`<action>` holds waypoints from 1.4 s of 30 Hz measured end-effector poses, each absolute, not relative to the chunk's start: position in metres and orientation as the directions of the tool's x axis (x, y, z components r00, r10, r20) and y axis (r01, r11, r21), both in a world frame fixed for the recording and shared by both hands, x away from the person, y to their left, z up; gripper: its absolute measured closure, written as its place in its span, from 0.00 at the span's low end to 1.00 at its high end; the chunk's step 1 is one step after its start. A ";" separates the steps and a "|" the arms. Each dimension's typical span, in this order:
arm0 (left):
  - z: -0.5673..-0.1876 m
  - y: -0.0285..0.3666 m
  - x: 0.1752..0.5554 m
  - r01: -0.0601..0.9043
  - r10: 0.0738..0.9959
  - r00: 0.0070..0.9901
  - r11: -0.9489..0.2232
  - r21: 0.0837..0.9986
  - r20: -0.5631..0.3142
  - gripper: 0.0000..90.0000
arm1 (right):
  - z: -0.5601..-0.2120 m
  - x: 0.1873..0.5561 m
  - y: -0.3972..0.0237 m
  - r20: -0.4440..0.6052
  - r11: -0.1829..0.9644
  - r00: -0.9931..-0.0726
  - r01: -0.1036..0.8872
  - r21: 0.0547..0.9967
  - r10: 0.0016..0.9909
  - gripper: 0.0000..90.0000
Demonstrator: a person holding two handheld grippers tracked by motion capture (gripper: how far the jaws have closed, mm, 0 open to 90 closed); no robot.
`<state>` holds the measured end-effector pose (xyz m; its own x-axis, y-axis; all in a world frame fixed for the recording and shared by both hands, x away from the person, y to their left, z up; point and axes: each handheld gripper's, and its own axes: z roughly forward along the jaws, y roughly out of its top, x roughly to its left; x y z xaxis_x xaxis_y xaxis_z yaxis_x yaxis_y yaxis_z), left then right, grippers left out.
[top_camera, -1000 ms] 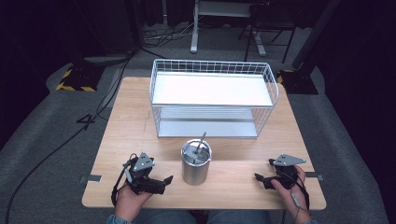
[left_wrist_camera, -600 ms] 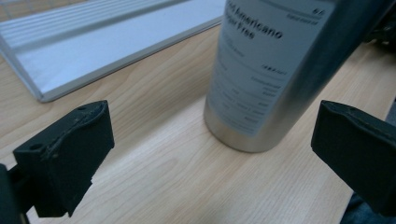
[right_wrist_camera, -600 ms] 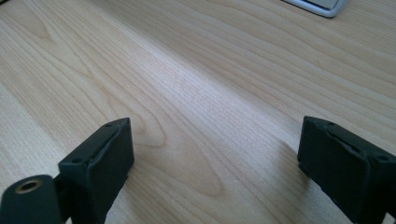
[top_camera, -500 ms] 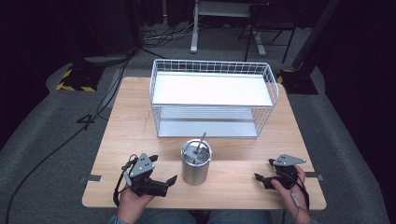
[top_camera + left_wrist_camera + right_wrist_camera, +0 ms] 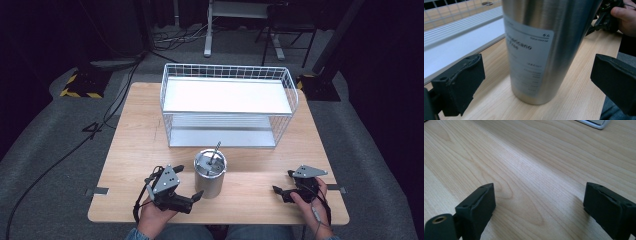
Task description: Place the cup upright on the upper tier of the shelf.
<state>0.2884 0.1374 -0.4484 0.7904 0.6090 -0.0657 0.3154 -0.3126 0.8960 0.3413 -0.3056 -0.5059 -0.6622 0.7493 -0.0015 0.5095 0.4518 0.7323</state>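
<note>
A: At the table's near edge, left gripper (image 5: 189, 196) faces the steel cup (image 5: 210, 172); jaws spread wide, holding nothing. Square up on the wall and close slowly, since smooth steel probably slips.

B: Right gripper (image 5: 278, 190) likewise wide and empty, low over bare wood, well apart.

A: Cup: brushed metal, printed label (image 5: 530, 58), rod through its lid, upright before the wire basket (image 5: 227, 77).

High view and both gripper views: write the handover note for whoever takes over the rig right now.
Left tool: open, jaws either side of the steel cup, not touching it.
Right tool: open, low over bare table, holding nothing.
Cup stands upright near the table's front, a thin rod sticking from its lid; the wire rack is behind it.
Done: nothing grasped.
Left: probably close on the cup.
</note>
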 end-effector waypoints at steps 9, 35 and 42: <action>-0.452 0.120 0.298 0.307 0.583 0.810 -0.321 0.896 -0.068 0.00 | -0.506 0.341 -0.306 -0.002 0.452 -0.662 0.510 0.732 0.749 0.12; -0.481 0.091 0.324 0.286 0.574 0.815 -0.286 0.915 -0.075 0.01 | -0.506 0.341 -0.306 -0.002 0.452 -0.663 0.508 0.733 0.749 0.12; -0.481 0.088 0.323 0.274 0.581 0.812 -0.299 0.914 -0.054 0.03 | -0.506 0.340 -0.305 -0.011 0.456 -0.664 0.502 0.735 0.748 0.14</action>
